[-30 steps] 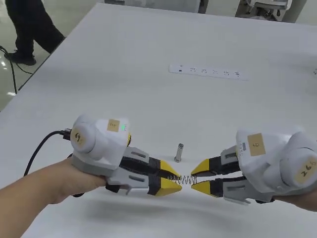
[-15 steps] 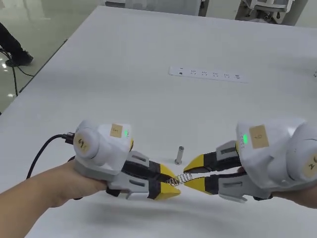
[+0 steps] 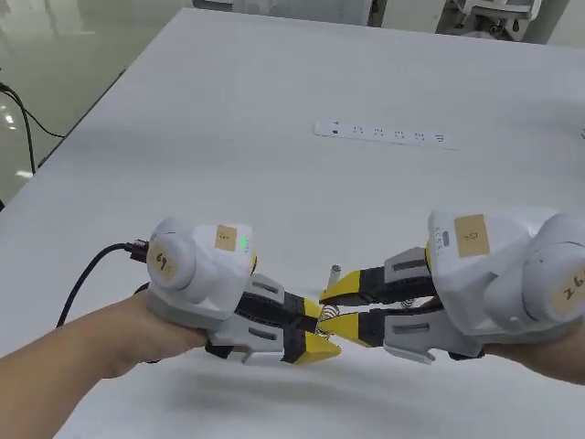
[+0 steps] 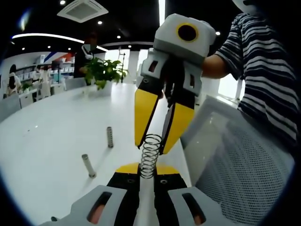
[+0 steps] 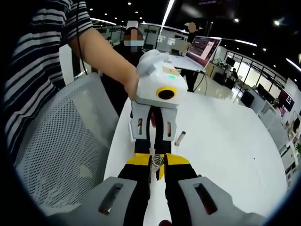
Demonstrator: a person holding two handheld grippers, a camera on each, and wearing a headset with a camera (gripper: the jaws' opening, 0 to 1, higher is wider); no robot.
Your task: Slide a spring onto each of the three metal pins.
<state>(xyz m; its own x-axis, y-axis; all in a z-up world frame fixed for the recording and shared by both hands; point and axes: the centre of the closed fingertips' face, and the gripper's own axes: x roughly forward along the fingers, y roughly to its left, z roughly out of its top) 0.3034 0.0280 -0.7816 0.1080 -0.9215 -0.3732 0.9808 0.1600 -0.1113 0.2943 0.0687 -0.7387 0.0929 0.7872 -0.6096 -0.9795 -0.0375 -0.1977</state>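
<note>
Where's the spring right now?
Head view, low centre: spring between the tips of the left gripper and right gripper, just nearer than the upright pin.

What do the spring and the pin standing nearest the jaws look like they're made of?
Spring: looks like bare steel wire, bright silver, with glints along the open coils. Pin: metal, probably steel or aluminium; smooth grey satin cylinder with a soft highlight down its side. Alloy and any plating can't be told.

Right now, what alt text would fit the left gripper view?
The left tongs, below, and the right tongs, above, each grip one end of a spring. Two metal pins stand upright on the white table to the left.
</note>
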